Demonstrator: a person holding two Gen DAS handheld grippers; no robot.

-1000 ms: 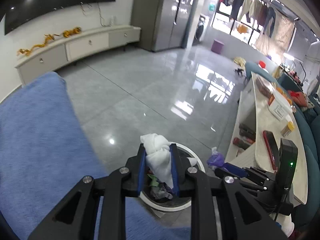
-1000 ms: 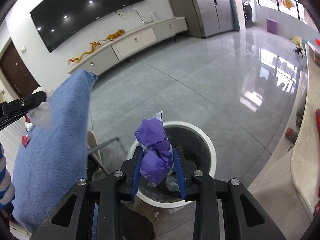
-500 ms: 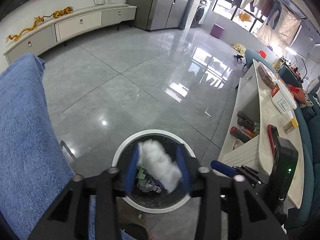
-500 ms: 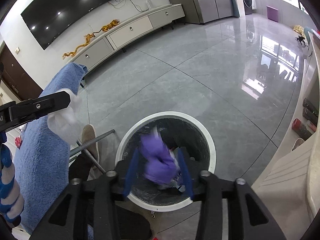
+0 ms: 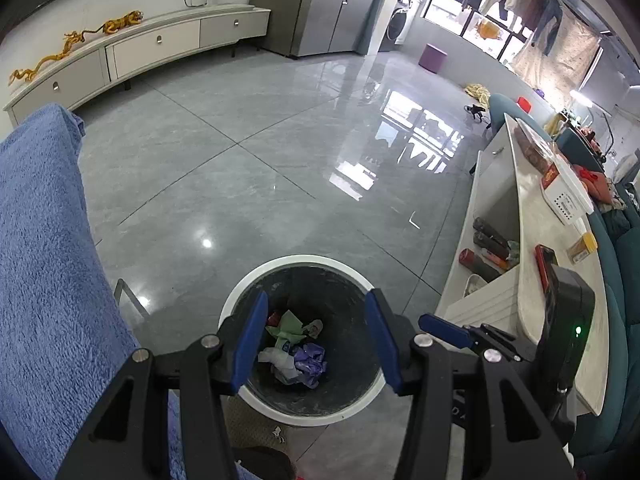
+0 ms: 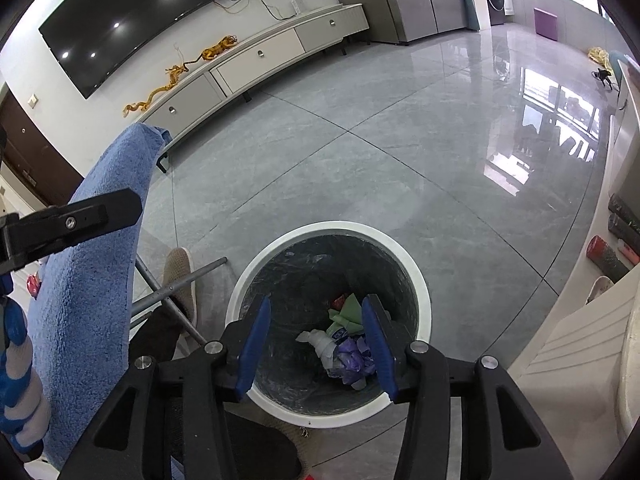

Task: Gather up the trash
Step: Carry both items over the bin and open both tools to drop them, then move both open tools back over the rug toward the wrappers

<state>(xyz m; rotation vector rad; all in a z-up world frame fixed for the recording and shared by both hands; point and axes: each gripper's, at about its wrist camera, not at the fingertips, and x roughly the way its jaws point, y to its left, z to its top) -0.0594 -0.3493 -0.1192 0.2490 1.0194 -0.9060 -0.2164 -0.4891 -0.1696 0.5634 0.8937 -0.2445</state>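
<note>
Both grippers, left gripper [image 5: 316, 344] and right gripper [image 6: 316, 346], are opening empty over the bin [image 5: 304, 262], so the drop looks done and more trash must be found.

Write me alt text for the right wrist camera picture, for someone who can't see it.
The right gripper, its blue-padded jaws opening and empty, hangs above a round white-rimmed trash bin on a grey tiled floor. Crumpled purple paper, a white tissue wad and green scrap lie inside. A blue fleece cloth hangs at left.
</note>
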